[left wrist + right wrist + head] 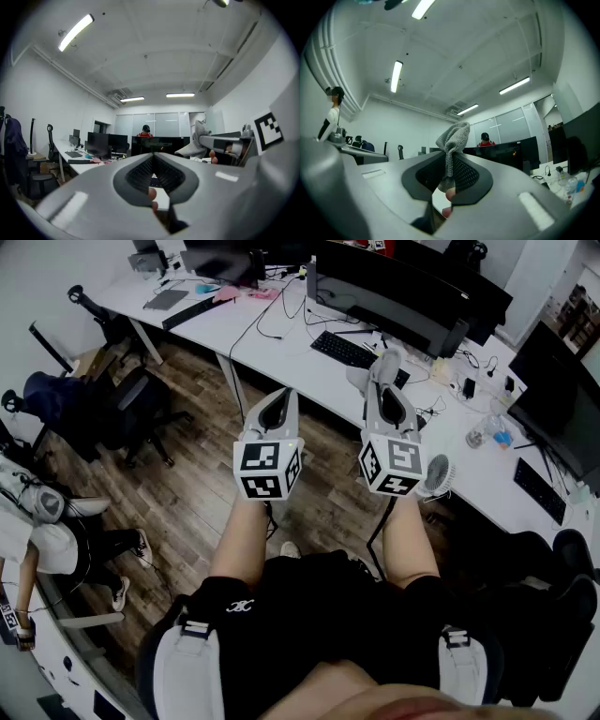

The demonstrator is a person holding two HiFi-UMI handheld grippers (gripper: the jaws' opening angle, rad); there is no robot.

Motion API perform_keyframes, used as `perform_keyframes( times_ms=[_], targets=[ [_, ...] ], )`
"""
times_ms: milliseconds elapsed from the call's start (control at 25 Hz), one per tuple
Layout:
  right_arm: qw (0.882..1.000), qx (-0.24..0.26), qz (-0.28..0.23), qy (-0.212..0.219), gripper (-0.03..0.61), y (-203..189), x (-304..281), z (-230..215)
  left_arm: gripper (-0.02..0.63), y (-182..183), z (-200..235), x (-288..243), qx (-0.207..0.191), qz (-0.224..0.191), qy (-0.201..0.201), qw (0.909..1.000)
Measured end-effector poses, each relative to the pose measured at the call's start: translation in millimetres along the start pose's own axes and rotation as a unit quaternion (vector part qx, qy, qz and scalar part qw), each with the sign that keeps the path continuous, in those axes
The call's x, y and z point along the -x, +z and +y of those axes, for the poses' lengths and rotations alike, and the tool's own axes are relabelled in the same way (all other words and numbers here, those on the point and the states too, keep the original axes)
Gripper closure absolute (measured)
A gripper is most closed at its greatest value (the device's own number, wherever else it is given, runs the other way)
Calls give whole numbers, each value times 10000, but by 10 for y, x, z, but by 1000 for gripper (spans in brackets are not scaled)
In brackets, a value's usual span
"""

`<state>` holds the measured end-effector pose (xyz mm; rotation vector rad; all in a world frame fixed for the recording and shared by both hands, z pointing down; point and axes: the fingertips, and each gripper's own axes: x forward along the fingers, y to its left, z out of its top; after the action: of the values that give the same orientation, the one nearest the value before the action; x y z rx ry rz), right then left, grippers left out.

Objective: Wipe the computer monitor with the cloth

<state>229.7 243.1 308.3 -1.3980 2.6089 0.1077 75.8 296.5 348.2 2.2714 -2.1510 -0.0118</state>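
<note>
black curved monitor point(389, 298) stands at the back of the white desk point(300, 371), its long axis running from upper left to lower right in the head view, screen side facing the person. a dark keyboard point(342, 348) lies on the desk between the monitor and the two grippers. grey knitted cloth point(452, 136) is clamped between the jaws of the right gripper point(384, 362); a bunched end projects above the jaw tips and a shorter end hangs below them. the monitor lies forward of and beyond this gripper, across the keyboard, well apart and not in contact with the cloth. the right gripper is the nearer of the two to the screen, roughly opposite its right half. the left gripper point(278, 397) is held just beside the right, over the near desk edge and the wooden floor, jaws brought together with nothing between them. judgement: wiping has not begun; the coming move calls for carrying the cloth forward to the screen face, then stroking along the long axis. containers: a clear bottle point(483, 432) stands on the desk to the right; its contents cannot be determined.
</note>
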Motion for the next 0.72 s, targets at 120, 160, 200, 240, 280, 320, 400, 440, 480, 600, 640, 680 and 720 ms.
perform_keyframes(
  times_ms=[120,160,200,240,280,320,400,440,480,600,640,680,720],
  targets=[
    [9999,-95,-63,11,551,-16,-65,98,565,-10,138,-1,123,4,-77,9999],
    [9999,-76,-66,15,549,-23,-94,139,565,-4,190,-3,142,-5,-87,9999],
    [10000,-45,-64,18,549,-32,-128,183,565,8,247,-6,150,-18,-89,9998],
    [10000,-17,-61,17,551,-41,-165,229,565,22,307,-11,155,-36,-93,9998],
    [10000,7,-60,7,551,-51,-205,275,565,38,368,-17,161,-55,-102,9998],
    [10000,29,-65,-10,550,-60,-246,322,565,52,431,-23,164,-73,-118,9998],
    [9999,69,-81,-55,551,-74,-331,418,565,65,558,-36,155,-101,-154,9997],
    [9999,91,-94,-77,551,-79,-374,468,565,64,626,-41,148,-112,-171,9997],
    [9998,112,-111,-100,549,-83,-415,520,565,61,697,-43,144,-122,-187,9996],
    [9996,153,-161,-168,549,-94,-531,677,565,45,931,-48,149,-153,-202,9996],
    [9996,161,-165,-182,549,-101,-570,724,565,39,1013,-56,157,-159,-175,9996],
    [9995,168,-162,-189,551,-111,-609,765,565,33,1091,-66,170,-165,-135,9996],
    [9995,176,-159,-195,549,-120,-649,795,565,28,1157,-81,192,-166,-102,9996]
  ],
)
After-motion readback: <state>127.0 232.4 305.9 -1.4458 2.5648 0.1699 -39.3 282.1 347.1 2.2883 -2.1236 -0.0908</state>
